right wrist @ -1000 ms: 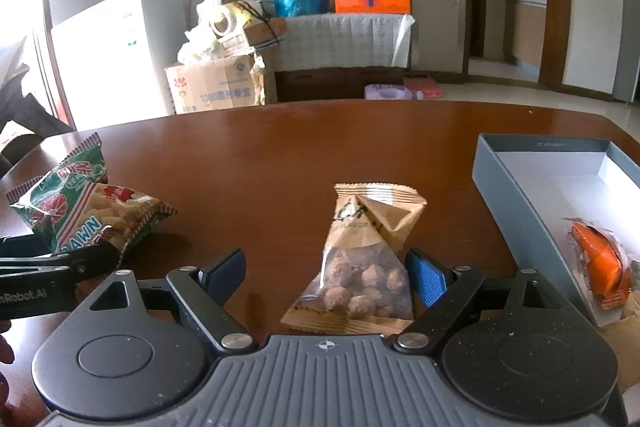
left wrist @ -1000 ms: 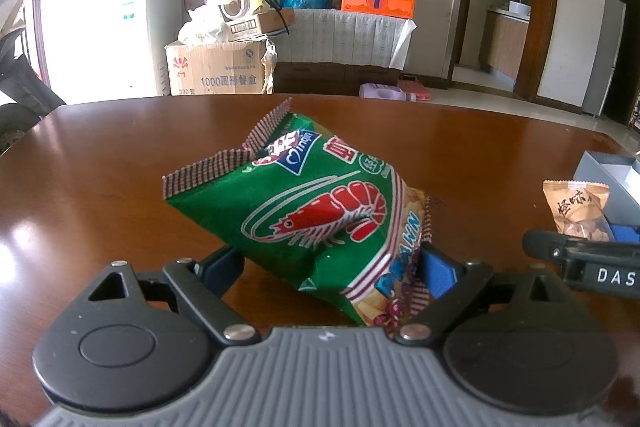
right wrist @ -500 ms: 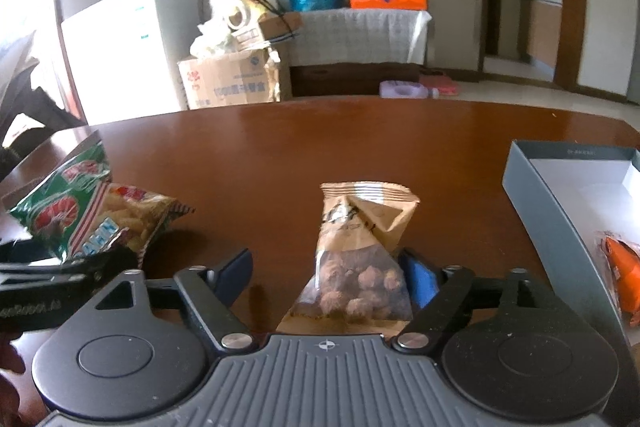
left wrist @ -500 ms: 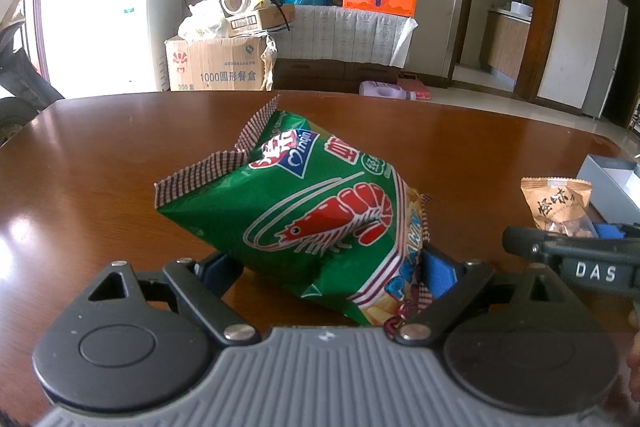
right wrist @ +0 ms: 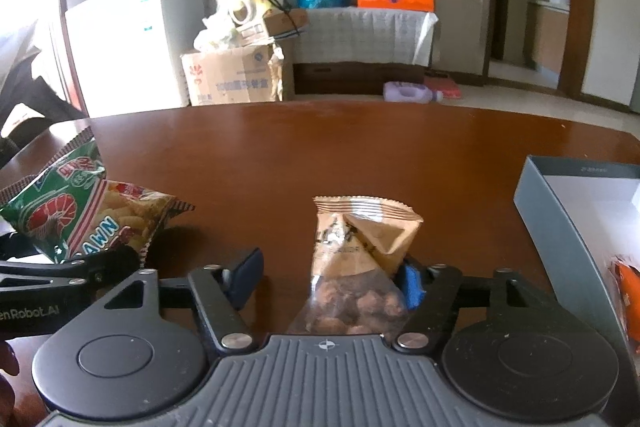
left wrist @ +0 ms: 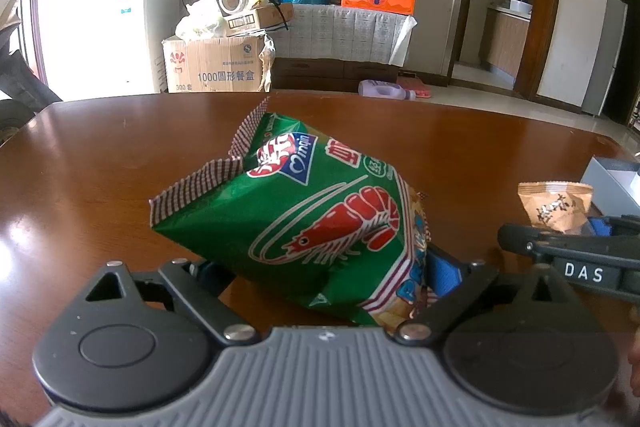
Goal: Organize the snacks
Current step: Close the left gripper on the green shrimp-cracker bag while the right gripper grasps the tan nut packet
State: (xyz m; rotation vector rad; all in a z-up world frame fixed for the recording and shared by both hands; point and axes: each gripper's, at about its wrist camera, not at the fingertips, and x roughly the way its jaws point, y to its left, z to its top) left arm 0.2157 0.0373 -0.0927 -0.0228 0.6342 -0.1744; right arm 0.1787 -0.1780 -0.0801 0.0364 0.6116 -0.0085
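Prawn-cracker bag fills the left wrist view, green with a red shrimp; the left tool has it pinched by its lower end between both blue pads, and that end is hidden behind the tool body. Its lifted top points away over the brown desk. To the right, one brown nut packet stands between the fingers of the right tool — the right pad touches it, the left pad stands clear, so the tool reads as released. At far right the grey box is cut off by the frame edge; an orange packet inside it is only partly visible. Counted: two tools, three snack packets, one box.
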